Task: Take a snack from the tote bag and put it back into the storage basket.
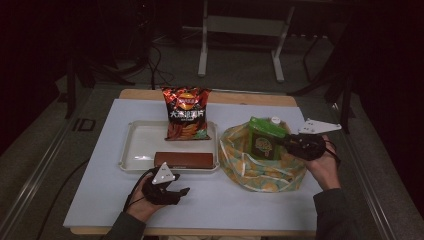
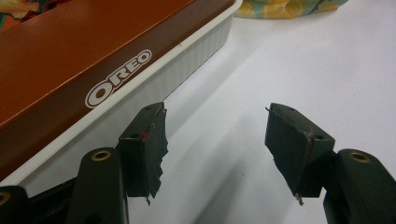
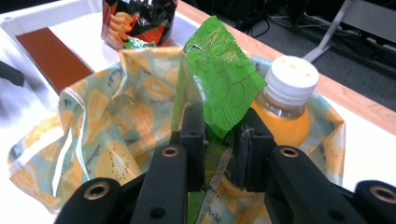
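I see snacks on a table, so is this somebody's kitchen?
Probably not; it looks like a lab or workshop: cables on the floor, metal stand legs behind, and a covered work table.

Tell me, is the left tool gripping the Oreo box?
No, the left tool stands open over bare table beside the tray that holds the Oreo box.

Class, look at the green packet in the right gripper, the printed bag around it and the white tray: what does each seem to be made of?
Green packet: thin glossy plastic film, crinkled, with a crimped edge.
Printed bag: soft shiny sheet, probably coated plastic or fabric; it folds and slumps.
White tray: smooth rigid plastic, likely; ribbed moulded wall.
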The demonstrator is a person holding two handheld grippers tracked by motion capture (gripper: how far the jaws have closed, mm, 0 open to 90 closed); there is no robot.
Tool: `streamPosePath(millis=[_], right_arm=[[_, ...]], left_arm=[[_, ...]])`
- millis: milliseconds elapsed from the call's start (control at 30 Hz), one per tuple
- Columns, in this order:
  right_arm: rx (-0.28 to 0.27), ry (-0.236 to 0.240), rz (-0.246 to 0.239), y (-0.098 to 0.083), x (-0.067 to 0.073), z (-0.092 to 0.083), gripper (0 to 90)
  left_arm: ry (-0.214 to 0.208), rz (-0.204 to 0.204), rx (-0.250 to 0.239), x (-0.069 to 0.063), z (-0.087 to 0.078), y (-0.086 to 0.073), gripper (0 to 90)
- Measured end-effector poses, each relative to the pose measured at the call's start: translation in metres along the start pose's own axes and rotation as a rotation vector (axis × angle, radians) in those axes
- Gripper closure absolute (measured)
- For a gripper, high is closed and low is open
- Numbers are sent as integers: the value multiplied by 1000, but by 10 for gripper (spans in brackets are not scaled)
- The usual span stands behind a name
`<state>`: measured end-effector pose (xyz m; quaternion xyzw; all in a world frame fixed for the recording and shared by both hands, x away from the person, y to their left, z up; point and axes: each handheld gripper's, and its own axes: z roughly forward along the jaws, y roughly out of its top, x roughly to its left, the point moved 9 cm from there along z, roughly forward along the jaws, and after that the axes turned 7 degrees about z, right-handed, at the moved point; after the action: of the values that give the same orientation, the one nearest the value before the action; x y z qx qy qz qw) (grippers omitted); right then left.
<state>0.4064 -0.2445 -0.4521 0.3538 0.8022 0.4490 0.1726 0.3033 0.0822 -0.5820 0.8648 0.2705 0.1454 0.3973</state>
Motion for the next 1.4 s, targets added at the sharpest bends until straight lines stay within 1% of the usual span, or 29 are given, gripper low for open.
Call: streamPosePath(millis=[67,300,533,867,1400], right_arm=[[-4,4,0,3,1,-2,754],[-6,-4,1,11,0,-6,754],[-29,-1,-7,26,1,-14,755],[-57,22,8,36,3,-18,755],[-92,38,15,50,6,-24,756]], left_arm=[[0,0,0,0,0,0,382],[-1,0,4,0,1,0,382],[-2,-1,4,0,1,0,382],[-2,0,6,0,1,0,382],[4,-2,5,0,1,-1,383]])
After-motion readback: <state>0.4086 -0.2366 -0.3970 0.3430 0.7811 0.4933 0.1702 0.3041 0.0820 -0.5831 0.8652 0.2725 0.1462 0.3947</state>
